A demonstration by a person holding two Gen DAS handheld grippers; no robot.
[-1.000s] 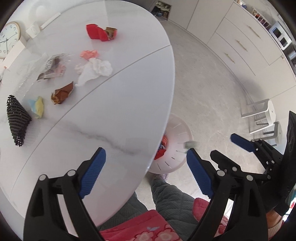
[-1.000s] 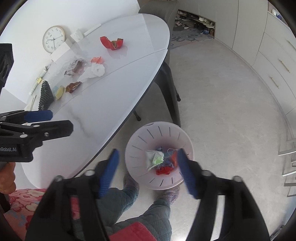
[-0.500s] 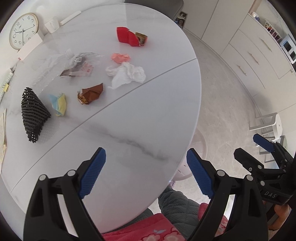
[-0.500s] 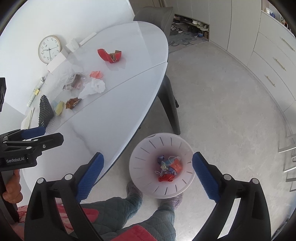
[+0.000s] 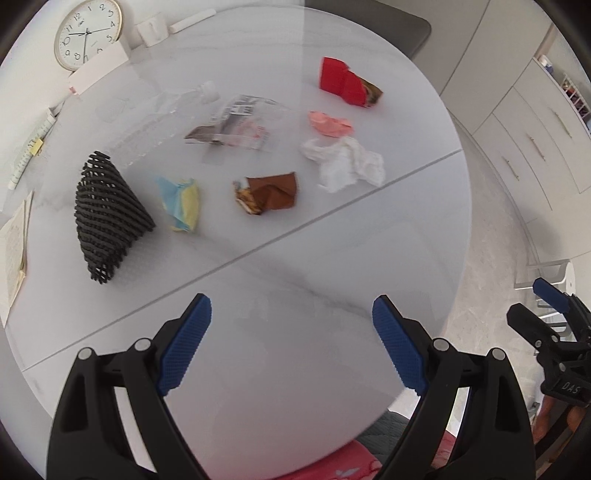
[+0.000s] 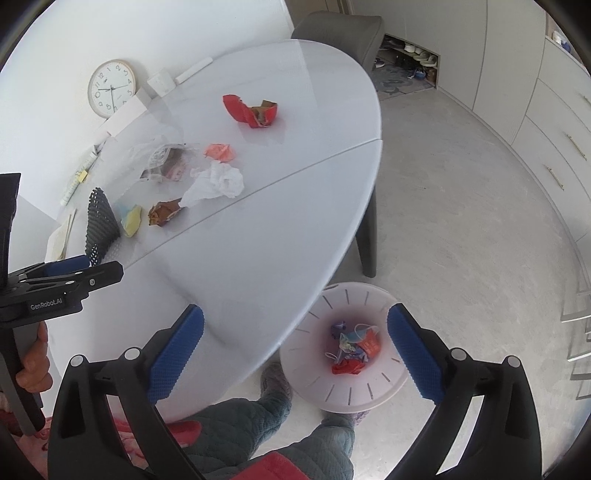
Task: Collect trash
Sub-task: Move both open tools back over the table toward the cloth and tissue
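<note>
Several pieces of trash lie on the white oval table (image 5: 295, 258): a red wrapper (image 5: 347, 85), a pink crumpled paper (image 5: 328, 123), a white tissue (image 5: 347, 162), a brown wrapper (image 5: 269, 194), a yellow-blue wrapper (image 5: 183, 203) and a clear plastic package (image 5: 232, 127). My left gripper (image 5: 291, 306) hovers open over the table's near half, short of the brown wrapper, with nothing in it. My right gripper (image 6: 295, 312) hangs above the table edge and the white bin (image 6: 306, 380) on the floor. Its jaws are opening with nothing between them. Crumpled trash (image 6: 354, 347) lies in the bin.
A black mesh piece (image 5: 105, 218) and a clear bottle (image 5: 147, 122) lie left of the trash. A clock (image 5: 86, 33), a card and papers (image 5: 14, 243) line the wall side. A grey chair (image 6: 340, 33) stands behind the table, and cabinets (image 6: 554, 147) stand on the right. The person's legs (image 6: 280, 435) are under the table edge.
The right jaws widened and let a pale crumpled piece fall into the bin, then drew back toward the table. The left gripper swung from the table edge to over the tabletop.
</note>
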